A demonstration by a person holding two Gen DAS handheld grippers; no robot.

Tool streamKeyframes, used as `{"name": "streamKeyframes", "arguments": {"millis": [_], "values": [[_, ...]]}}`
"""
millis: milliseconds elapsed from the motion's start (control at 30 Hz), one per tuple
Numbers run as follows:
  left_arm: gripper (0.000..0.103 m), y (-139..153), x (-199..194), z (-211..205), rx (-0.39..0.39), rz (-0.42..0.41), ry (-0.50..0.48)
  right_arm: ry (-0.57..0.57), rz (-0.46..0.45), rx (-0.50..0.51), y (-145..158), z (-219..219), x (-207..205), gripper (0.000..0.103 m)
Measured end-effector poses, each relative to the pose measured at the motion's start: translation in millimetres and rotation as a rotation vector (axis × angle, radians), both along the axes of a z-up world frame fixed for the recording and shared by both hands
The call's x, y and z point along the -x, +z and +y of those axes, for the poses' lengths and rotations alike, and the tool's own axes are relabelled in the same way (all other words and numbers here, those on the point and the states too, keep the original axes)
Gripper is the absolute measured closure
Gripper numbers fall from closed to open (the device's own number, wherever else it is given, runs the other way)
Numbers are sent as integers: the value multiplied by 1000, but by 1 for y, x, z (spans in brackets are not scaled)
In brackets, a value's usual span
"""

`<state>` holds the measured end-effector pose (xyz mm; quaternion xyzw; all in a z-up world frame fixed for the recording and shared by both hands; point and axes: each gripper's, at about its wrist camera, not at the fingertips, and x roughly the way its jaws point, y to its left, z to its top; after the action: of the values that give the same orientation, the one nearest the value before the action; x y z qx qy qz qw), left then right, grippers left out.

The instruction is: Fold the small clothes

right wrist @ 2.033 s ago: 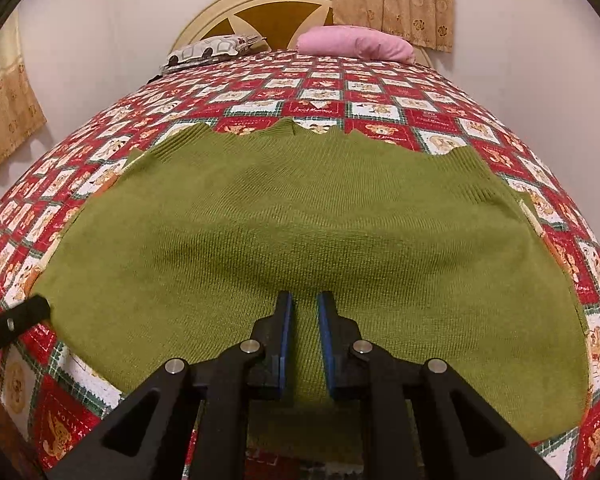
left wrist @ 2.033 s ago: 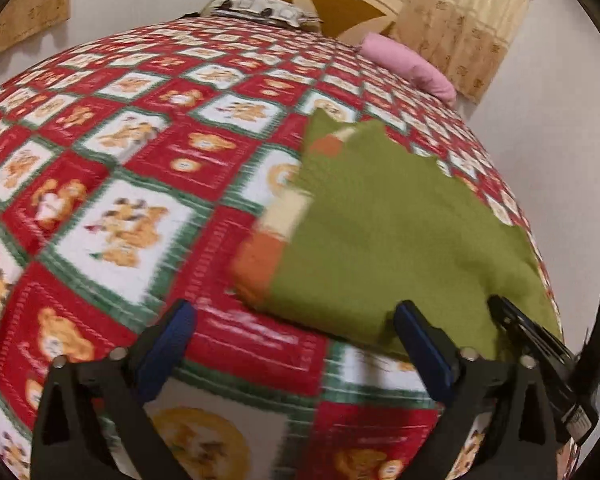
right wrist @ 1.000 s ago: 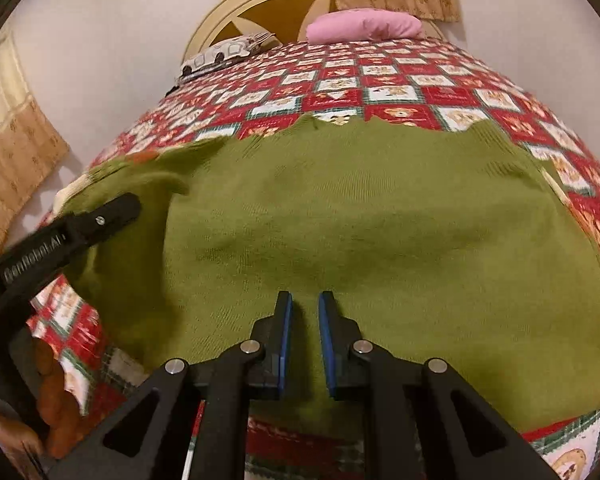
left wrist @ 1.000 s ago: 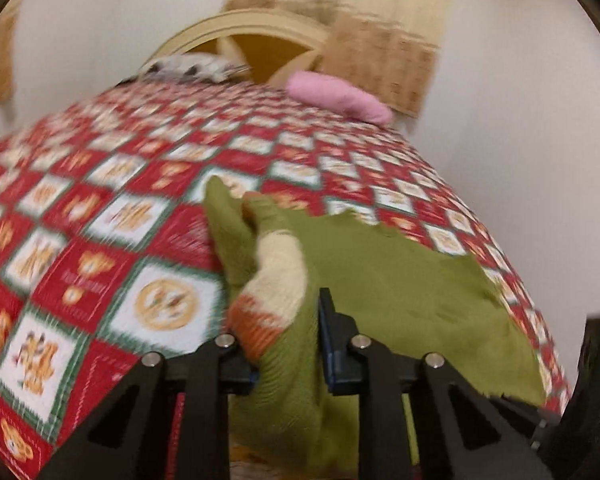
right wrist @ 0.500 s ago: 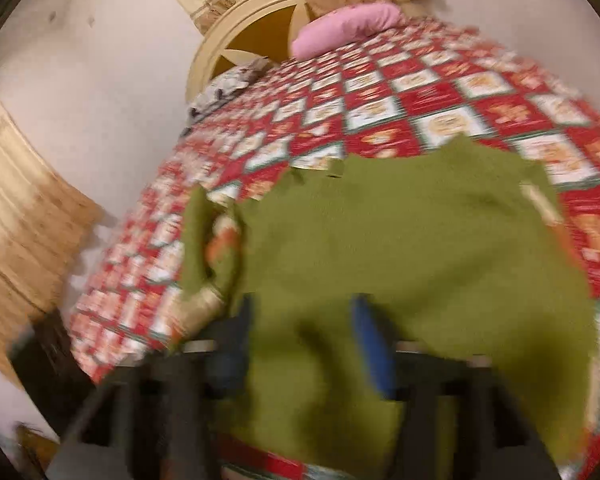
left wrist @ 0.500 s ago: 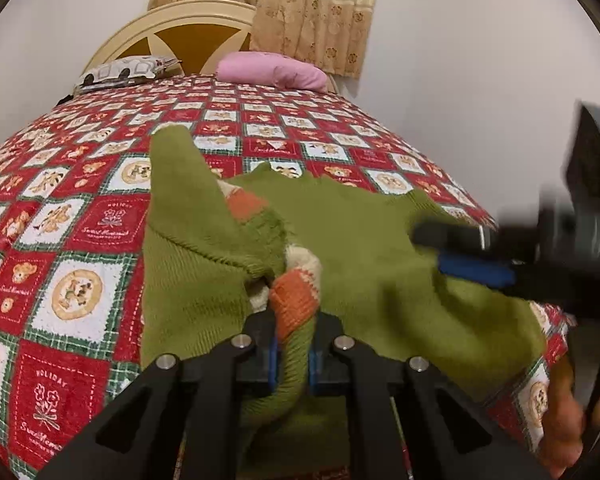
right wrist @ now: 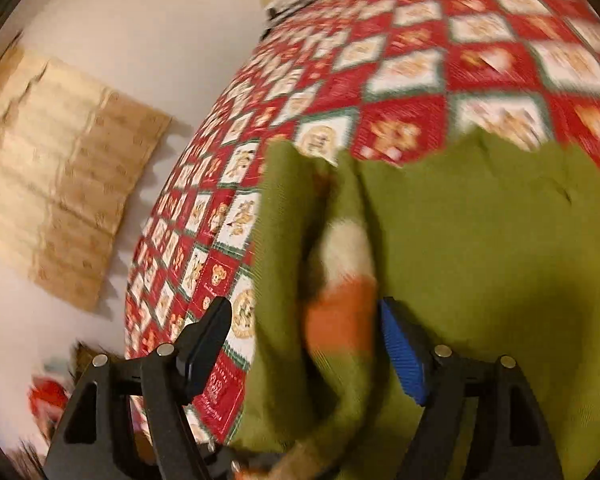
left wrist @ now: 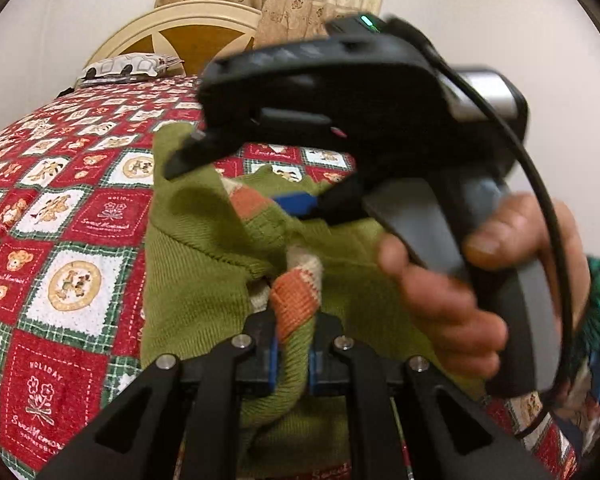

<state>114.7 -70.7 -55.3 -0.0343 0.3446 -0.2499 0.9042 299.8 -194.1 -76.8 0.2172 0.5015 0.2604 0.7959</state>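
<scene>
The sweater (left wrist: pixel 196 276) is olive green, fine ribbed knit, with a sleeve (left wrist: pixel 296 300) banded in cream and orange near the cuff. It lies on the bed (left wrist: pixel 60 240), its left side bunched and folded inward over the body, the far hem jagged. The bed's quilt (right wrist: pixel 420 80) is a soft print of red, white and green squares with bears. A pink-free headboard end shows a curved cream headboard (left wrist: pixel 188 28) and a patterned pillow (left wrist: pixel 128 66).

The left claw (left wrist: pixel 292 360) is clamped on the sleeve, which rises between its blue pads. The right claw (right wrist: pixel 304 344) has its jaws opening, set either side of the orange band without pressing it; a hand (left wrist: pixel 480 292) holds its grey handle.

Two seconds ago the sweater lay spread flat, the sleeve out to the side, the left claw wide and the right together over the hem. The right claw has since swung across to the sleeve.
</scene>
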Motion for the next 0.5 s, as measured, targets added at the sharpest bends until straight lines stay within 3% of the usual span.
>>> {"name": "streamKeyframes", "arguments": {"millis": [67, 100, 133, 267, 500], "values": [[93, 1, 2, -1, 0, 0, -1, 19, -55, 83, 5, 13, -2, 40], [93, 1, 2, -2, 1, 0, 0, 41, -61, 127, 4, 21, -3, 67], [93, 1, 3, -2, 3, 2, 0, 48, -54, 148, 3, 24, -6, 86], [93, 6, 5, -1, 19, 8, 0, 3, -106, 178, 13, 18, 3, 91], [93, 35, 24, -13, 17, -58, -58, -84, -188, 159, 55, -35, 40, 91]]}}
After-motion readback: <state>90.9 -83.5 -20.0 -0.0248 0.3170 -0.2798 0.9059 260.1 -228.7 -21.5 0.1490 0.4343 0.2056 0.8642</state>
